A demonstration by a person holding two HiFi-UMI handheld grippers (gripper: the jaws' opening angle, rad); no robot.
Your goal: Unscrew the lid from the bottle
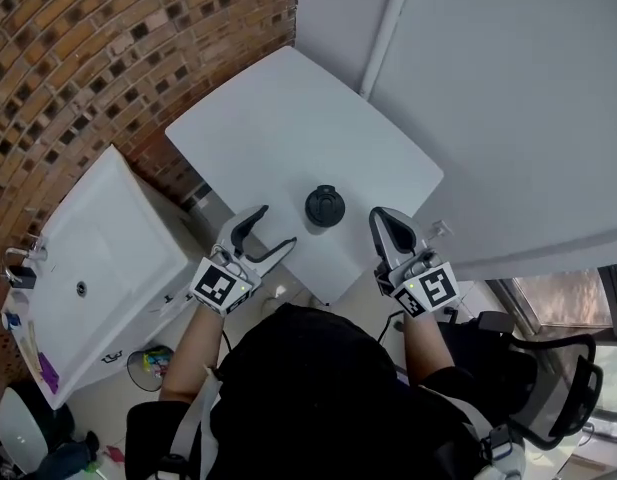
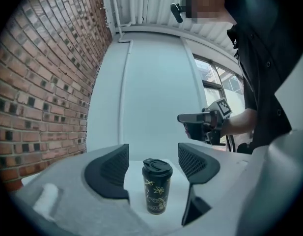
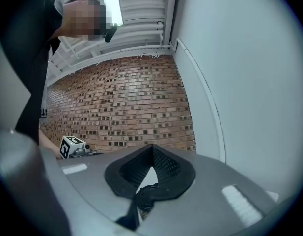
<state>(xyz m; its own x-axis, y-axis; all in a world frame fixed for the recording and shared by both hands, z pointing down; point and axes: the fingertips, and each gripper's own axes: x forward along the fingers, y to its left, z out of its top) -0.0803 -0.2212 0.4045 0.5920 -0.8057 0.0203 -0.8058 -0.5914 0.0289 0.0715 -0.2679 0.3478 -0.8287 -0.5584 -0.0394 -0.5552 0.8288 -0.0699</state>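
Approach stage: bottle, lid still on, stands by the table's near edge, left gripper open and lined up on it, right gripper closed, empty; next, left clamps the body, right opens for the lid.

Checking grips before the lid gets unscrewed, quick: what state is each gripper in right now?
Left gripper: open, empty; the bottle stands ahead of it, untouched.
Right gripper: closed, holding nothing.
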